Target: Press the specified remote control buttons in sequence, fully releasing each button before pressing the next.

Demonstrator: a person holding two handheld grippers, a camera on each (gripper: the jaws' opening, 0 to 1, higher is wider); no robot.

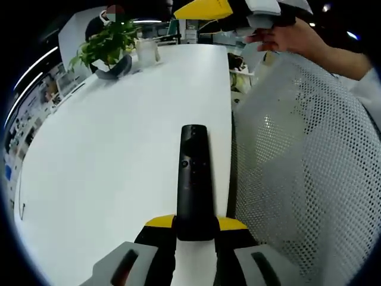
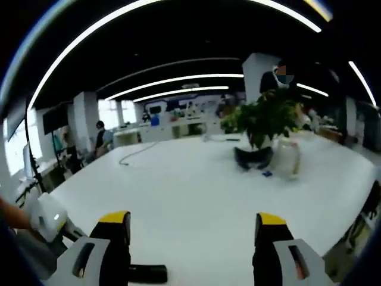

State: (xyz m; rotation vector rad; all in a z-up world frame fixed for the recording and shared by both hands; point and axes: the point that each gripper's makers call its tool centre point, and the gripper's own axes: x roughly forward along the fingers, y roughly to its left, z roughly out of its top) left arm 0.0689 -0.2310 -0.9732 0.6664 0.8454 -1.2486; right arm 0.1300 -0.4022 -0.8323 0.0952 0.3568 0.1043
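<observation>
A long black remote control (image 1: 193,173) lies over the white table (image 1: 107,167), its near end clamped between the yellow-tipped jaws of my left gripper (image 1: 195,223). Its small buttons face up along the middle. My right gripper (image 1: 238,9) hangs high at the far side, held by a hand (image 1: 297,39). In the right gripper view, my right gripper (image 2: 193,223) stands open above the table with nothing between its jaws. The dark end of the remote (image 2: 146,273) shows low between them, and part of the left gripper (image 2: 50,219) at the left edge.
A potted green plant (image 1: 110,44) and a clear jar (image 1: 147,52) stand at the table's far end; the same plant (image 2: 268,119) and jar (image 2: 287,158) appear at right. A white mesh chair back (image 1: 303,167) stands beside the table. A cable (image 2: 134,154) lies far off.
</observation>
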